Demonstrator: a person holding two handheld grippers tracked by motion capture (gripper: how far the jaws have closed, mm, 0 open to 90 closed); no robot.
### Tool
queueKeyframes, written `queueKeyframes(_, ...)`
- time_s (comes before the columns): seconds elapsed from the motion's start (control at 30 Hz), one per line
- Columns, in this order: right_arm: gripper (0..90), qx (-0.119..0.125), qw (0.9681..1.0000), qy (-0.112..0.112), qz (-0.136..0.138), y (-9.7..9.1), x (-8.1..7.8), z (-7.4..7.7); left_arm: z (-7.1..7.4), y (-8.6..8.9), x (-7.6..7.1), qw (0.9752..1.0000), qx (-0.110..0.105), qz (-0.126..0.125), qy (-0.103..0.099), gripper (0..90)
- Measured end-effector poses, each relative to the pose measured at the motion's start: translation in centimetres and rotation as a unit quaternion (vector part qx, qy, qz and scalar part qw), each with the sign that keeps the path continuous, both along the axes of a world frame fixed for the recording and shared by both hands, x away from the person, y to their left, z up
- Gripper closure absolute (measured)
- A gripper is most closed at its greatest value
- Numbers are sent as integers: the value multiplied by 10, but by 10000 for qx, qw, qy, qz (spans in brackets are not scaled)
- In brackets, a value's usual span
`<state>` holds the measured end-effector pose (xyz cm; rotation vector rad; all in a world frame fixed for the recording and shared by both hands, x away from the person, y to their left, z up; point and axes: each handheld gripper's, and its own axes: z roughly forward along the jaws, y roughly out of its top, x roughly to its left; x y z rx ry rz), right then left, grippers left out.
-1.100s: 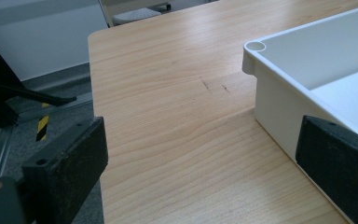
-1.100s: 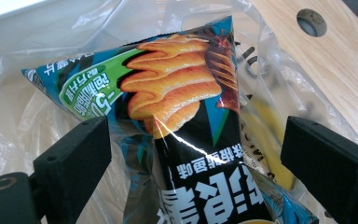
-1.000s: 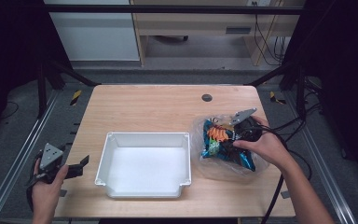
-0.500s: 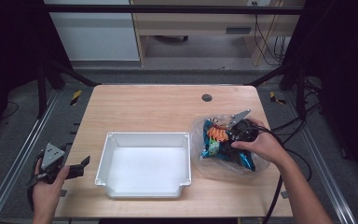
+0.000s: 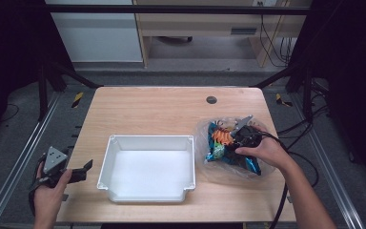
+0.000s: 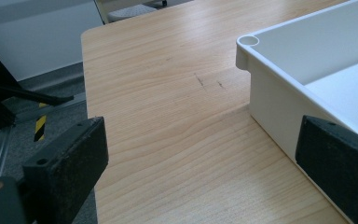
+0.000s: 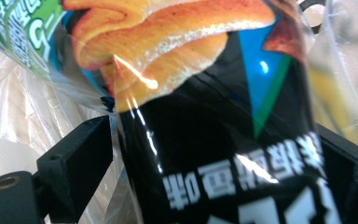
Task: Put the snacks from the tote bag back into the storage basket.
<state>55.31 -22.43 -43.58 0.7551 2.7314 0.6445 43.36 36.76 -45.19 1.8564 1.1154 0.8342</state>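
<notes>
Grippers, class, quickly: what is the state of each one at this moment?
Left gripper: open, holding nothing, beside the white tray.
Right gripper: open, jaws either side of a black snack packet in the clear bag, not yet clamped.

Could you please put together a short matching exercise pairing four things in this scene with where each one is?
Things:
1. white tray
2. snack packet
3. left gripper
4. clear plastic bag

Places:
A. between the right gripper's jaws
B. middle of the table's near half
C. at the table's left edge, beside the tray
D. on the table's right side, holding snack packets

Pairs: 1-B, 2-A, 3-C, 4-D
</notes>
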Motion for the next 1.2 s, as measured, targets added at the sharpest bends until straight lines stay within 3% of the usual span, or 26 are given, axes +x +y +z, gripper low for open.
queueKeyframes(0.33,101,-22,10000,-18,-18,3,1,-5,0,0,0,10000,3,0,1,23)
queueKeyframes(0.53,224,-45,9999,-113,68,-1,0,-4,0,0,0,10000,11,-4,2,23)
queueKeyframes(0.63,299,-6,9999,-60,91,-3,-2,-4,0,0,0,10000,14,-4,5,23)
queueKeyframes(0.9,352,35,9999,-44,147,-5,-4,-2,0,0,0,10000,13,-4,6,23)
queueKeyframes(1.03,399,217,9997,-82,100,-9,-5,3,0,0,0,10000,-7,3,1,23)
queueKeyframes(1.2,407,260,9995,-136,152,-14,-10,8,0,0,0,10000,-1,4,4,23)
